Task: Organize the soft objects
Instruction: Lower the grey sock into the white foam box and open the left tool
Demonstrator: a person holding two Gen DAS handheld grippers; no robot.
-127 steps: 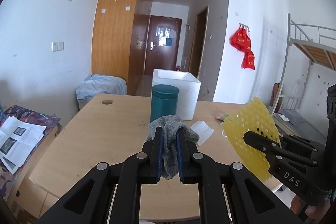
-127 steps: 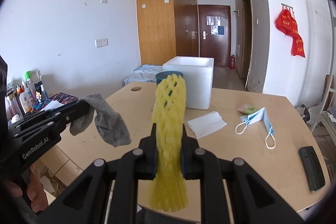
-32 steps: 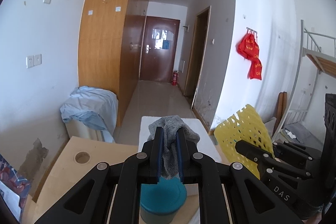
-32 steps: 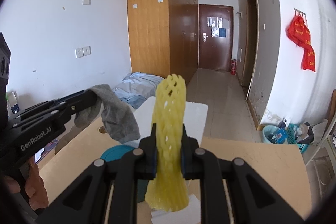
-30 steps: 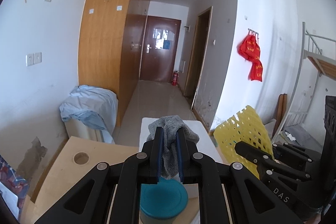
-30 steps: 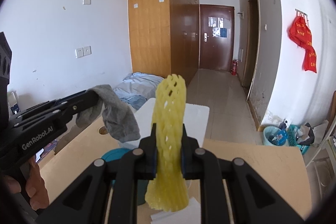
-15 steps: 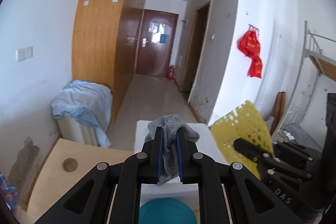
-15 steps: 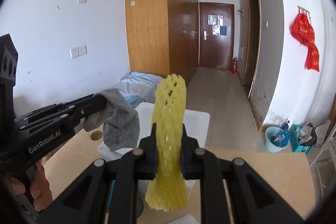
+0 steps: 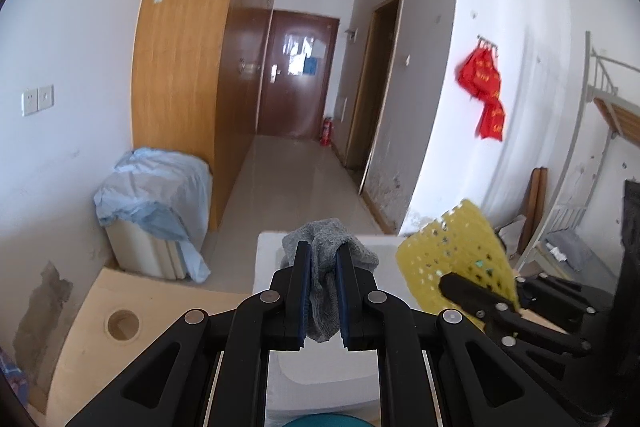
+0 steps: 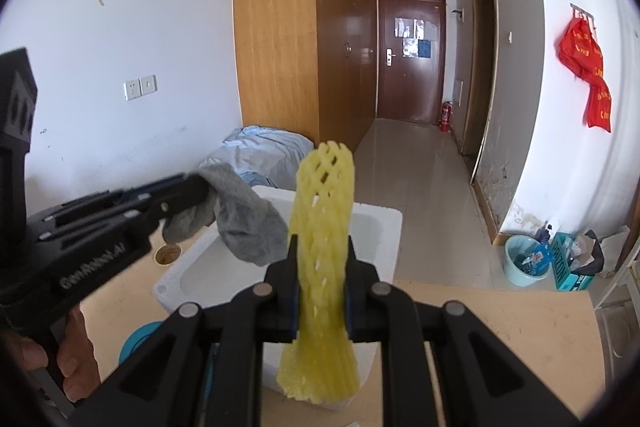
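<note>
Both grippers now over white foam box (image 10: 384, 227): left gripper (image 9: 322, 291) clamping grey sock (image 9: 326, 247), right gripper (image 10: 320, 283) yellow foam net (image 10: 324, 227).

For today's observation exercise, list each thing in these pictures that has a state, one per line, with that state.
Left gripper: shut on the sock.
Right gripper: shut on the foam net.
Sock: held, hanging over the box.
Foam net: held upright, pinched in the middle.
Box: open, no lid; nothing seen inside.
Door: closed.
</note>
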